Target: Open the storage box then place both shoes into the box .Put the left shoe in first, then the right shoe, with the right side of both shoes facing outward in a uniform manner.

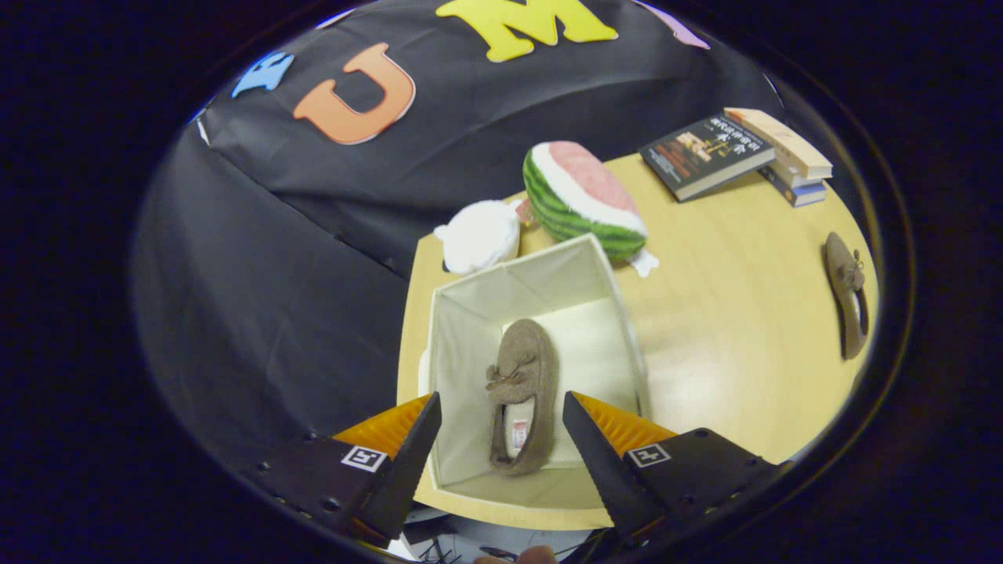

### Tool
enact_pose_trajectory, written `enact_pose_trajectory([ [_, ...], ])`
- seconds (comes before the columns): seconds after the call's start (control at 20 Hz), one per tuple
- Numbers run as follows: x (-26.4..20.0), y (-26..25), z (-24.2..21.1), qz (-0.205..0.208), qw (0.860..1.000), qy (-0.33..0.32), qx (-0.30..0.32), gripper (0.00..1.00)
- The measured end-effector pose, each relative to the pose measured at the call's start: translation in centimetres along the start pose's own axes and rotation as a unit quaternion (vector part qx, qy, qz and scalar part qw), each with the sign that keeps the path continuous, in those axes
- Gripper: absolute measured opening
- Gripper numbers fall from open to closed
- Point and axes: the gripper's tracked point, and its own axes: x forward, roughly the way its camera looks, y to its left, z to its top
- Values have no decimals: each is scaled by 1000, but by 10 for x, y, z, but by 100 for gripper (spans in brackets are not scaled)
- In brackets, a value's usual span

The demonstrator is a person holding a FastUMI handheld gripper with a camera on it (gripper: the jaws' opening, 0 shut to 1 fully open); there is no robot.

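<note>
Storage box (470, 313) stands open on the counter (729, 329), cream fabric walls, top uncovered. One brown shoe (523, 392) lies flat on the box floor, toe with its small bow pointing away from the fingers, heel opening toward them, pale insole visible. It sits left of the floor's centre, bare floor to its right.

Hand-held gripper (501, 423) hovers above the near end of the box, fingers spread wide, nothing between them but air; the shoe in the box shows through the gap, well below. No contact with box or shoe.

Second brown shoe (848, 294) lies on the counter far to the right of the box, well apart from it, resting on its side with the bow showing.

Beyond the box: a white plush item (479, 235) touching or just behind the far left corner, a watermelon-slice plush (584, 200) just behind the far right corner. Farther back right, a stack of books (736, 153), the top dark one angled across the others.
</note>
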Motion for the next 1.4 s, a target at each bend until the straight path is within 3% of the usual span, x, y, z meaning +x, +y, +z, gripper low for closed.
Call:
enact_pose_trajectory([
  [0.15,-57,-45,31,-16,998,-54,-21,95],
  [0.35,-126,-140,69,-68,990,-117,-29,95],
  [0.7,-196,-343,91,-151,982,-114,-15,95],
  [1.0,-168,-463,69,-189,981,-41,5,95],
  [1.4,-93,-517,47,-180,982,52,2,95],
])
